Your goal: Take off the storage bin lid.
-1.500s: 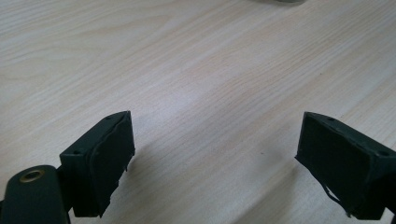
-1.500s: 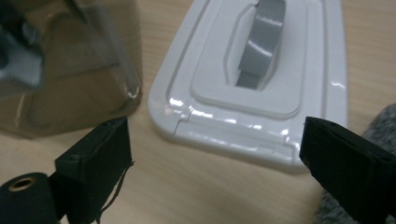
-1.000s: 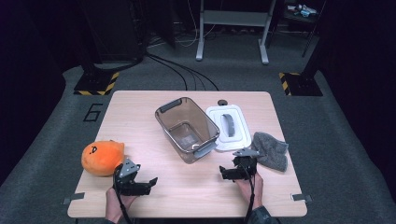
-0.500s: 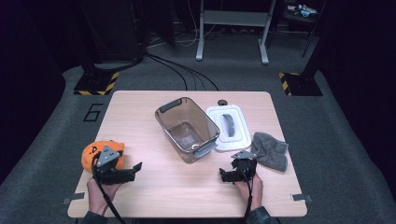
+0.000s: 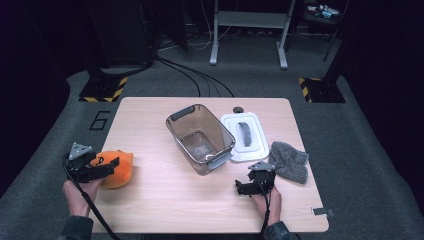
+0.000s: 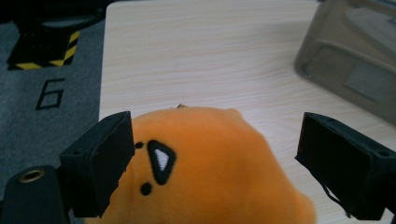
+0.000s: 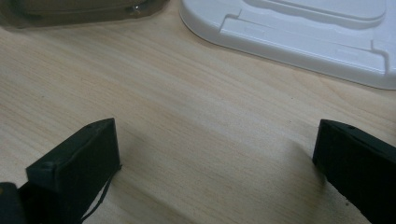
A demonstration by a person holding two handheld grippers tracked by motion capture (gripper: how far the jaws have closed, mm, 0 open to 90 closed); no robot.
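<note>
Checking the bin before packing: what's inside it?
The bin looks empty: its clear floor shows a pale label, nothing else. The near inner wall is hard to see.

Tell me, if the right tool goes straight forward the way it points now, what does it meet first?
Probably the white lid. The right tool is open over bare table, and the lid's near edge lies straight ahead, with the clear bin off to one side. Depth is hard to judge.

I see a round orange plush toy point(image 5: 116, 168) with small black face markings point(image 6: 159, 161) lying at the near left of the table. It sits between my left gripper's point(image 6: 212, 163) spread jaws, one jaw touching its side.
</note>
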